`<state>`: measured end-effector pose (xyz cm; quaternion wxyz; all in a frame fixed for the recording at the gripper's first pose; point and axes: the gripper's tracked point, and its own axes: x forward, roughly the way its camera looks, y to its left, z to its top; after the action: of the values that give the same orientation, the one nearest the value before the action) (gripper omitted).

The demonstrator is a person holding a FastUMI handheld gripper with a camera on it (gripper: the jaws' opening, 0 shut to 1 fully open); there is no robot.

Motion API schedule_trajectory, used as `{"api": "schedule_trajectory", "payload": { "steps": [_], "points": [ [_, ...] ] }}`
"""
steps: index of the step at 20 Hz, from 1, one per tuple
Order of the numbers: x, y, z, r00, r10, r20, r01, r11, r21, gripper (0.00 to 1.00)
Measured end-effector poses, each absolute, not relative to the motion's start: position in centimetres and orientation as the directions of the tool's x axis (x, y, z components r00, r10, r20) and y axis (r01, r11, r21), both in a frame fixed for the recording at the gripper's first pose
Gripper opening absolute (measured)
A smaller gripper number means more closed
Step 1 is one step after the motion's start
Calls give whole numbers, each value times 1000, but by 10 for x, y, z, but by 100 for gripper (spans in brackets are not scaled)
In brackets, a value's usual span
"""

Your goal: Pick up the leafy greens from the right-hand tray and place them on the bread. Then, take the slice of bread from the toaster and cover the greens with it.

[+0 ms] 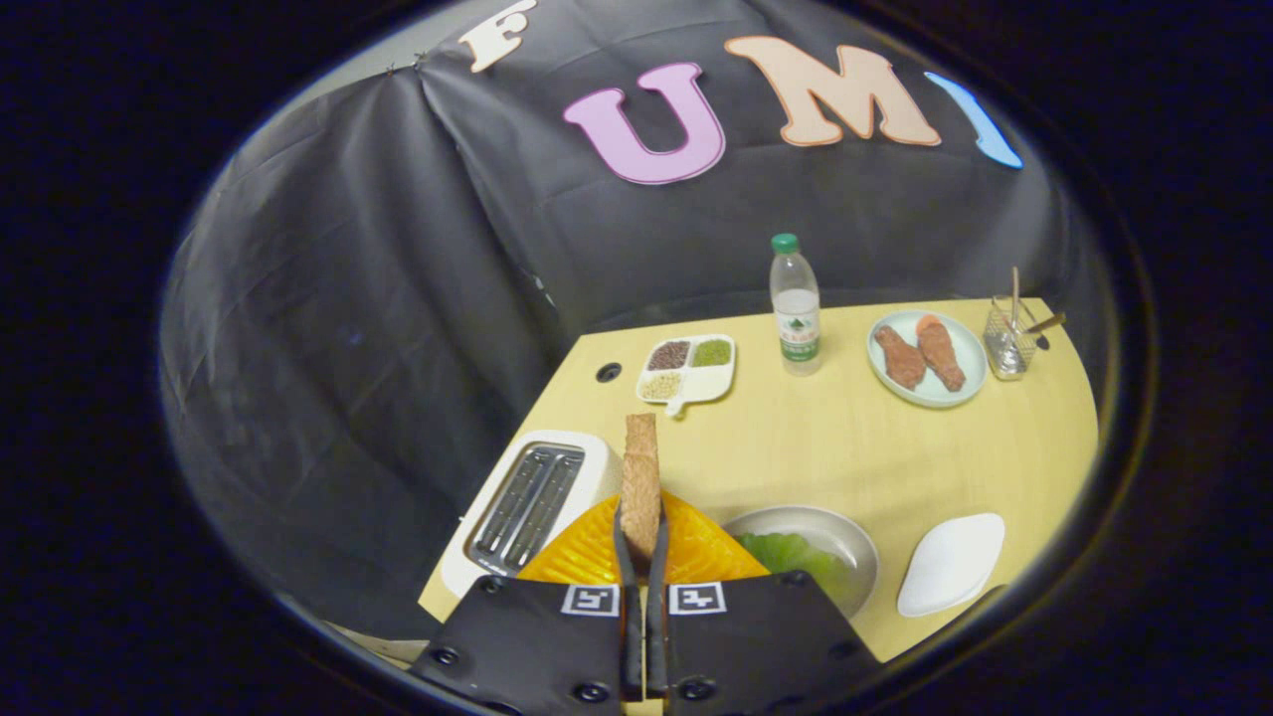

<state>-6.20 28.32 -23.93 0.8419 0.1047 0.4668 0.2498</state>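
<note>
Tool: the tool [643,542] is closed on the bread slice [640,477], both fingers pressing its flat faces; the slice stands upright on edge between them
Toaster: the toaster [532,502] sits at the counter's near left corner, both slots bare; taking the slice out looks done
Greens: leafy greens [791,553] lie in a metal bowl [840,532] just right of the fingers, near the counter's front edge; whether any were moved I cannot tell
Landing spot: an orange plate [696,547] lies under the held slice; any base bread on it is hidden by the tool
Left to do: judging from this, lowering the slice flat as a cover, then letting go
Counter: the counter [845,447] also carries a water bottle [796,303] toward its far edge
</note>
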Motion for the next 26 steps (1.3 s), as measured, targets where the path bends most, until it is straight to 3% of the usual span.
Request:
{"api": "schedule_trajectory", "payload": {
  "steps": [10, 22, 26],
  "points": [
    [-80, 252, -296, 391, 483, -783, -192, 875, 444, 4],
    [-96, 211, -342, 351, 411, -841, -116, 911, 396, 8],
    [-97, 197, -352, 348, 378, -858, -124, 926, 358, 26]
  ]
}}
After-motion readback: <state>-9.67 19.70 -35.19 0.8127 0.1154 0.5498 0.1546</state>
